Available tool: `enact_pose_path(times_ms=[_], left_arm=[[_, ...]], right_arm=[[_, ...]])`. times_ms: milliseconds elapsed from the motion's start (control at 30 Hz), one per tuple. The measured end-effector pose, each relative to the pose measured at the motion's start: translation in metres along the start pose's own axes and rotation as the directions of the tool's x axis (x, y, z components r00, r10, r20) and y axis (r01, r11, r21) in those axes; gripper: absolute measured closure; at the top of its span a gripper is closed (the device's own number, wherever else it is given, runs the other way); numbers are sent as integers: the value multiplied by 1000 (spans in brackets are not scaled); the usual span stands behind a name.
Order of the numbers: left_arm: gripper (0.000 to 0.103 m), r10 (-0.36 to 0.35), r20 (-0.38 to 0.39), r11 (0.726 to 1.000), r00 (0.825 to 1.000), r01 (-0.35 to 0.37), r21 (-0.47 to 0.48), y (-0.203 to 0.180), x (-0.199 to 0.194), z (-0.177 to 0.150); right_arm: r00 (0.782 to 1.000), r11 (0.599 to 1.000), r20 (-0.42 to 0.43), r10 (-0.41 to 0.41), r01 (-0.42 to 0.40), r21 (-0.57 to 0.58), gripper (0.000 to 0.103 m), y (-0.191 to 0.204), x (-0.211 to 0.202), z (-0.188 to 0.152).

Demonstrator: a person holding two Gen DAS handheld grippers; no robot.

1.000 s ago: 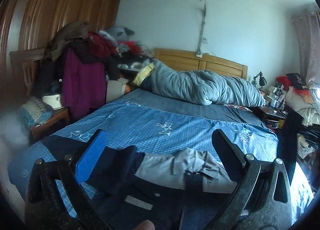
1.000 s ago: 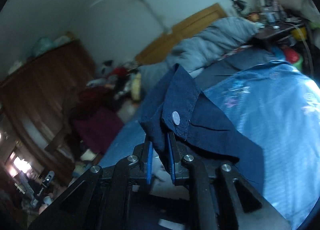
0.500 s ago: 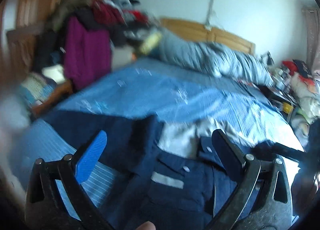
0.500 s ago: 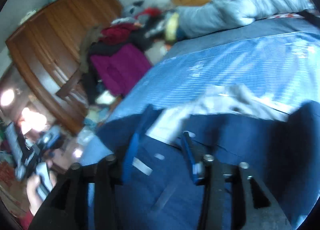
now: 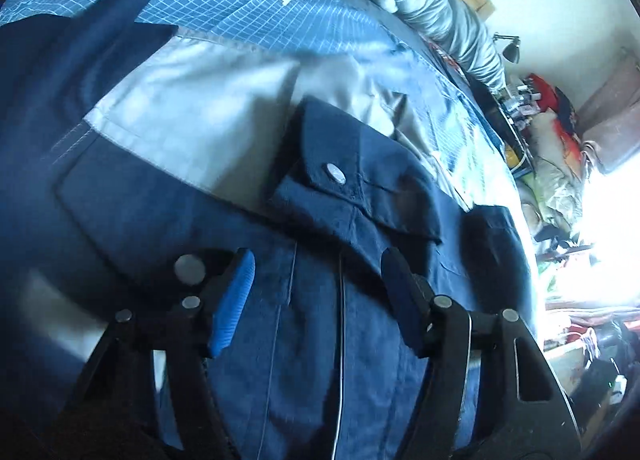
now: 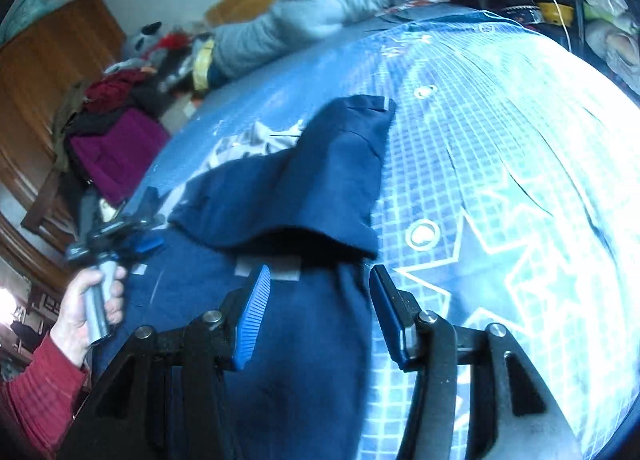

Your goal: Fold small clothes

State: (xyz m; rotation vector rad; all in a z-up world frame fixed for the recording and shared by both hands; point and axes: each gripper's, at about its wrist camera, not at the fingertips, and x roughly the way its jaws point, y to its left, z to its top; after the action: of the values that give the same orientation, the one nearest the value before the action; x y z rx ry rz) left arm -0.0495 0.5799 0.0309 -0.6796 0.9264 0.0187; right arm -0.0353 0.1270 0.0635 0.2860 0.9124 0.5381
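Left wrist view: the left gripper (image 5: 318, 274) hangs low over a navy shirt (image 5: 304, 316) spread on the blue checked bedspread (image 5: 248, 0). Its jaws have just been narrowing, pads apart, cloth below them but not pinched. A cuff with a silver snap (image 5: 334, 173) lies at 12 o'clock.

Right wrist view: the right gripper (image 6: 318, 286) stands parted, clamping nothing, shirt underneath. A folded sleeve (image 6: 320, 184) lies at 12 o'clock; a hand (image 6: 86, 316) holds the other gripper at 9 o'clock.

The jacket (image 5: 312, 300) is dark navy with a pale grey lining, and it lies spread flat on the bed. One cuff with a silver snap (image 5: 334, 173) is folded across its front.
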Motion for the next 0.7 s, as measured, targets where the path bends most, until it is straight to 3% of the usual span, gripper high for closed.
enact_pose_path(times_ms=[167, 233, 267, 400, 533, 633, 700], left_arm=[[41, 36, 41, 999, 999, -34, -37, -5, 10, 6], [62, 65, 69, 997, 995, -62, -41, -4, 12, 9], [98, 85, 84, 996, 993, -81, -45, -5, 12, 10], [100, 45, 207, 999, 977, -39, -34, -14, -25, 11], [100, 74, 343, 997, 937, -59, -54, -1, -74, 6], [100, 112, 245, 992, 963, -94, -85, 27, -52, 8], [100, 132, 222, 990, 966, -115, -87, 35, -43, 5]], right_arm=[[1000, 999, -15, 18, -18, 26, 46, -19, 2, 2], [1000, 1000, -15, 21, -21, 20, 46, -13, 8, 7], [1000, 1000, -15, 24, -24, 18, 46, -10, 11, 9], [1000, 1000, -4, 26, -26, 12, 46, -1, 14, 11], [1000, 1000, -9, 12, -12, 4, 46, -3, 16, 11], [1000, 1000, -21, 8, -8, 6, 46, -6, 20, 10], [999, 1000, -42, 13, -13, 6, 46, -7, 29, 11]])
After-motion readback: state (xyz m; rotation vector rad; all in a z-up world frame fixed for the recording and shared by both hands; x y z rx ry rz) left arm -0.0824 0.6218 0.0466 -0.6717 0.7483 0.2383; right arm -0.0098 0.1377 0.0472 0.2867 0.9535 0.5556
